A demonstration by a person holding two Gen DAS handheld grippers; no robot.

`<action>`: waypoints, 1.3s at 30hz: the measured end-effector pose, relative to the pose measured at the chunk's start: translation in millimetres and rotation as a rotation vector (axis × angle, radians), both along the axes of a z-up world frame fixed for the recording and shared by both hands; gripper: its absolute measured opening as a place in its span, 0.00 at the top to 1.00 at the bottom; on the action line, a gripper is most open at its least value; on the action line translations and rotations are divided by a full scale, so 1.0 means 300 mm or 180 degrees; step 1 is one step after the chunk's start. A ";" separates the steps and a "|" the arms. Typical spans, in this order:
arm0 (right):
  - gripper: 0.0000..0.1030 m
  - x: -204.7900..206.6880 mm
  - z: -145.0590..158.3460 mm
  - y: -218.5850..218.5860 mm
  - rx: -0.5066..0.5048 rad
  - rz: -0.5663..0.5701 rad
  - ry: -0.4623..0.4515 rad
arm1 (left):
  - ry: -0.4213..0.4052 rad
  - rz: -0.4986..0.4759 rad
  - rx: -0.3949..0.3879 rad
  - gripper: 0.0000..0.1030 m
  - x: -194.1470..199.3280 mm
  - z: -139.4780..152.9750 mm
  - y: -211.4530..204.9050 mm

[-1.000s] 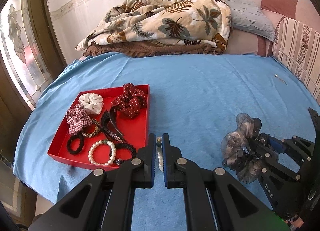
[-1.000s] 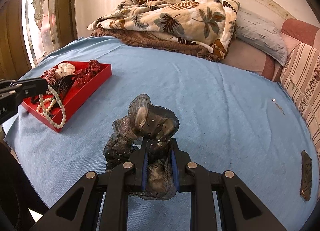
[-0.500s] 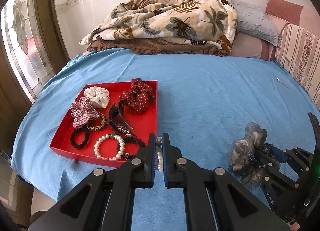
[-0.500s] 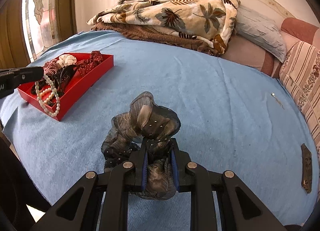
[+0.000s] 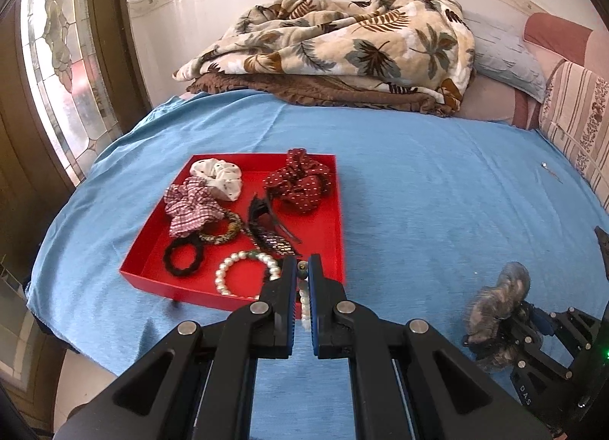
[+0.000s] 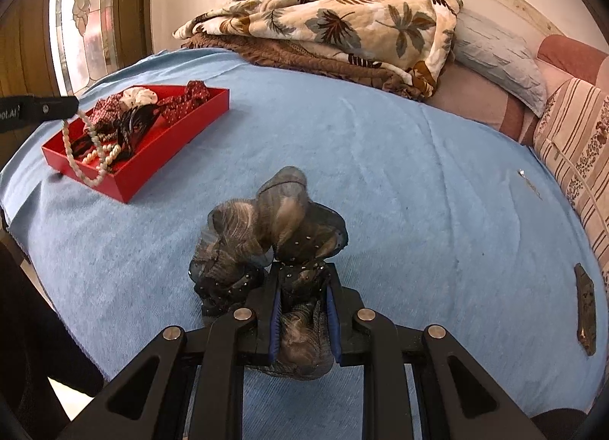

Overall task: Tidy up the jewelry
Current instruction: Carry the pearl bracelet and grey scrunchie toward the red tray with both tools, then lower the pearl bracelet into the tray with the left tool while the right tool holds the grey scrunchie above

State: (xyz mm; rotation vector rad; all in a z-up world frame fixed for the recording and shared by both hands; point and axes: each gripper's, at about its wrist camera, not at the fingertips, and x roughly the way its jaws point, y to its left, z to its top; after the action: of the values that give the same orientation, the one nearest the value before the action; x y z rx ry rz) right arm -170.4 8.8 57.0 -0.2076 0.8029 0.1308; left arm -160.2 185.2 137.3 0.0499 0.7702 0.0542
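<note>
Pearl bead necklace [image 6: 82, 150] hangs pinched in the left gripper [image 5: 303, 280] above the near edge of the red rectangular tray [image 5: 338, 219] on the blue bedspread [image 5: 437, 192]. To the right, the right gripper [image 6: 304, 299] clamps a grey sheer fabric scrunchie [image 6: 266, 234].

- Pearl necklace [image 5: 303, 301]: mostly hidden between left gripper [image 5: 302, 276] fingers, only a few beads show.
- Gray scrunchie [image 5: 498, 301]: motion-blurred in left view; lower part covered by right gripper [image 6: 303, 284] fingers in right view.
- Dark flat thing [image 6: 585, 308] on blue sheet [image 6: 399, 173]: can't identify.
- Small pin [image 5: 550, 170]: too small to tell.
</note>
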 end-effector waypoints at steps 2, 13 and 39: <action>0.79 -0.004 -0.003 -0.001 -0.0013 -0.0002 0.0005 | -0.0004 -0.0002 -0.0037 0.94 0.003 0.009 0.027; 0.79 0.030 0.055 -0.033 0.0295 -0.0063 0.0057 | 0.0014 0.0087 -0.0221 0.94 0.062 0.053 0.213; 0.79 0.063 0.229 0.174 0.0307 0.0272 -0.0050 | -0.0091 0.0096 -0.0899 0.94 0.358 0.116 0.347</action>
State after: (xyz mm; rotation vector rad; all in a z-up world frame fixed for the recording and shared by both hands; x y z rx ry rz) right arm -151.5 61.1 125.7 -0.1515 0.7705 0.2476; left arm -52.9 289.4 172.0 -0.2304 0.7440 -0.0254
